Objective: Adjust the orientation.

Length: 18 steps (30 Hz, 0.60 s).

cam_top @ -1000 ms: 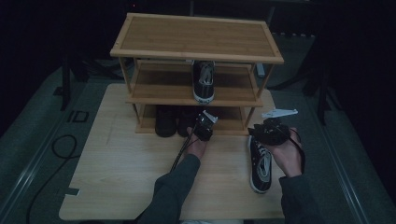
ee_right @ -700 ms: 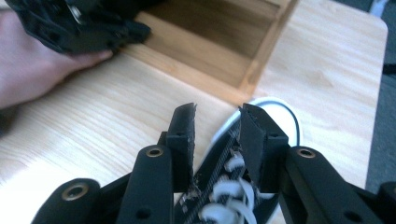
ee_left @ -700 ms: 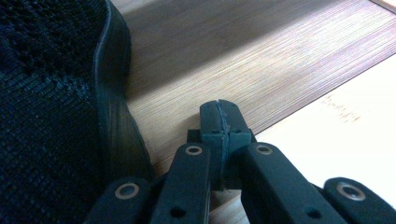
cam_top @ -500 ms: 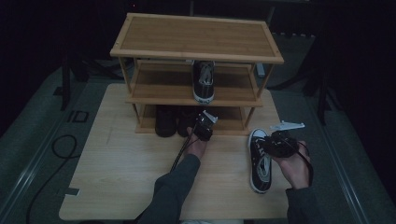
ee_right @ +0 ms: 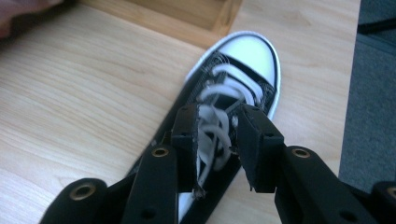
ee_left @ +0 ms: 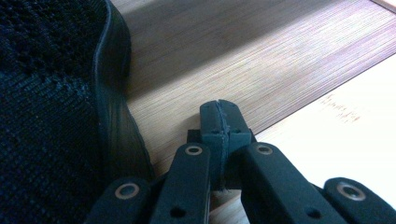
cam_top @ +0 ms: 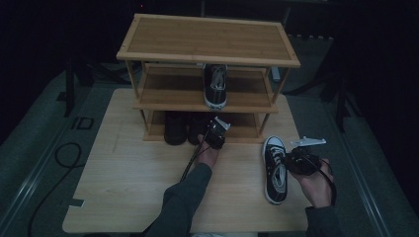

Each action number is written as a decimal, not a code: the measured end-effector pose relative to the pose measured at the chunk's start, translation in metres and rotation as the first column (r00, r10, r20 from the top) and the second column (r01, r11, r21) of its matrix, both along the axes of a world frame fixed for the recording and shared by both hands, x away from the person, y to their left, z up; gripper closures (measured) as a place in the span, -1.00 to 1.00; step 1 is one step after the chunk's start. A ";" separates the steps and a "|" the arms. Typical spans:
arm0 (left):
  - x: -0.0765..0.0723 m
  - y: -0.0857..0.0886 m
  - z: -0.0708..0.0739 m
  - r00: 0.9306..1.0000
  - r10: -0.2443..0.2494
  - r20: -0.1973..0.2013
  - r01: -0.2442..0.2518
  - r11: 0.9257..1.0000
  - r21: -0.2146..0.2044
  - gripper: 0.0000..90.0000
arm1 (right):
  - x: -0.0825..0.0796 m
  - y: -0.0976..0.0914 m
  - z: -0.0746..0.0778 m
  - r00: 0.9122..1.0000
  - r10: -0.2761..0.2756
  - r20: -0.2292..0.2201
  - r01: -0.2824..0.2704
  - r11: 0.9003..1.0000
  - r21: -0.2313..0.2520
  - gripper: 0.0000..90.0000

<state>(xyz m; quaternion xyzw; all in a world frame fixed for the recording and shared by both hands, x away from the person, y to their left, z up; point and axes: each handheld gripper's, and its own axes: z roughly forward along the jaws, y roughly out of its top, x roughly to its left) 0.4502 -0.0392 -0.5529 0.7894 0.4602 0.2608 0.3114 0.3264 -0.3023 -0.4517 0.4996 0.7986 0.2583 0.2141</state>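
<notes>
- Dark room all around, with a light wooden table (cam_top: 123, 197) in the middle.
- Since a moment ago the right gripper (ee_right: 215, 140) has dropped down over the black-and-white shoe (cam_top: 274, 168) and moved along it. Its jaws have just been closing, with the laces (ee_right: 212, 128) between them, so a grab looks close.
- That shoe lies on the table, right of the shoe rack (cam_top: 207, 59).
- Its middle shelf holds a matching shoe (cam_top: 216, 85); the bottom shelf holds dark shoes (cam_top: 185, 127).
- The left gripper (ee_left: 219, 123) is squeezed tight with nothing in it, beside a dark shoe.

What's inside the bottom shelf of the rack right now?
In the bottom shelf stand two dark shoes side by side at its left. The middle board shades the space behind them, hiding anything there.
</notes>
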 end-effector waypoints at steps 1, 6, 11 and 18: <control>0.000 0.000 0.000 1.000 0.000 0.000 0.000 1.000 0.000 1.00 | -0.001 -0.001 -0.001 1.000 -0.007 -0.004 0.007 1.000 0.001 0.54; 0.000 0.000 0.000 1.000 -0.001 0.000 0.001 1.000 0.001 1.00 | -0.003 -0.004 -0.010 0.999 -0.026 -0.042 0.025 1.000 -0.014 0.56; 0.000 -0.001 0.000 1.000 -0.001 -0.006 0.001 1.000 -0.009 1.00 | 0.000 -0.004 -0.018 0.996 -0.035 -0.087 0.033 0.999 -0.018 0.57; 0.000 0.000 0.000 1.000 -0.002 -0.003 0.002 1.000 0.004 1.00 | 0.001 0.001 -0.020 0.994 -0.013 -0.106 0.011 1.000 -0.012 0.89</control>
